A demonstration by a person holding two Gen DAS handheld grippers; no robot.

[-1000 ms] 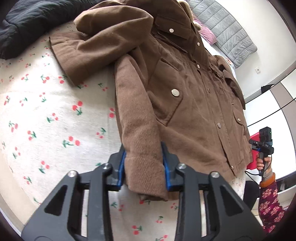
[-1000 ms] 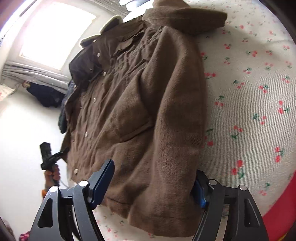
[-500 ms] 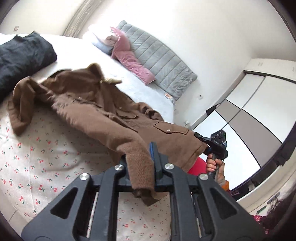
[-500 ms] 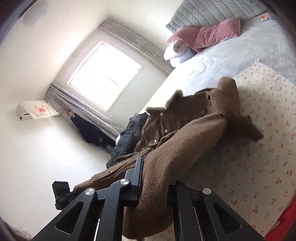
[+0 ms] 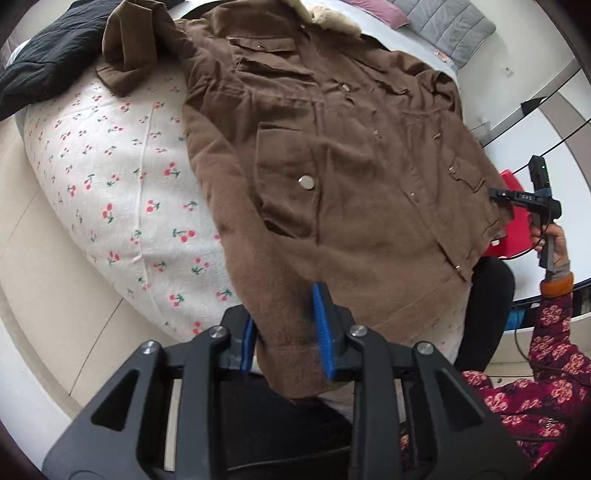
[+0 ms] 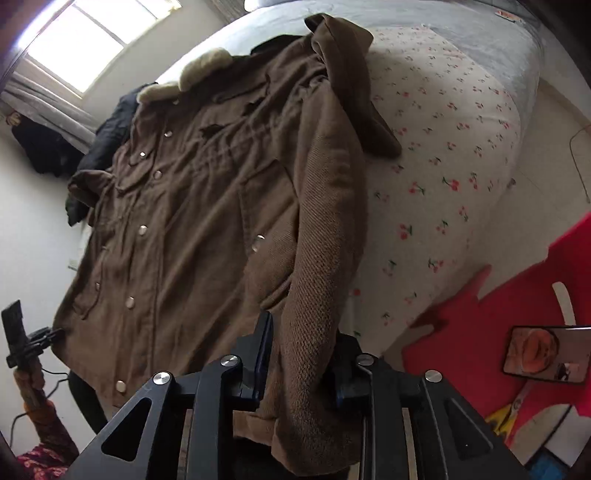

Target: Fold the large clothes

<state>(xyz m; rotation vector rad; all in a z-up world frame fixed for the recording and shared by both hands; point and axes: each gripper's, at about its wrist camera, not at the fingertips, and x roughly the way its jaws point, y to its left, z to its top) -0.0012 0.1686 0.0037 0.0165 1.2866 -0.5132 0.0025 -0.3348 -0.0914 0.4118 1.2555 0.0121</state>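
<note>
Brown jacket (image 5: 332,155) lies front-up on the cherry-print bed cover (image 5: 122,177), fleece collar (image 5: 332,18) at the far end, hem toward the cameras. Left gripper (image 5: 286,341) is clamped on a sleeve cuff, blue pads (image 5: 322,325) pressing the cuff from both sides; the sleeve runs from the jaws up along the jacket's left edge in that view, cuff end hanging just past the pads. Right gripper (image 6: 301,360) is clamped on the other sleeve cuff, ribbed sleeve fabric filling the gap between its fingers (image 6: 260,354); the jacket (image 6: 207,221) spreads out ahead and to the left of it. Far sleeve is bunched near the collar in both views. Black garment (image 5: 51,59) sits at the bed's far corner, touching the jacket's upper sleeve. Red chair (image 6: 517,317) beside the bed with a phone (image 6: 545,354) on it. Grey quilted pillow (image 5: 450,26) at the headboard end.
</note>
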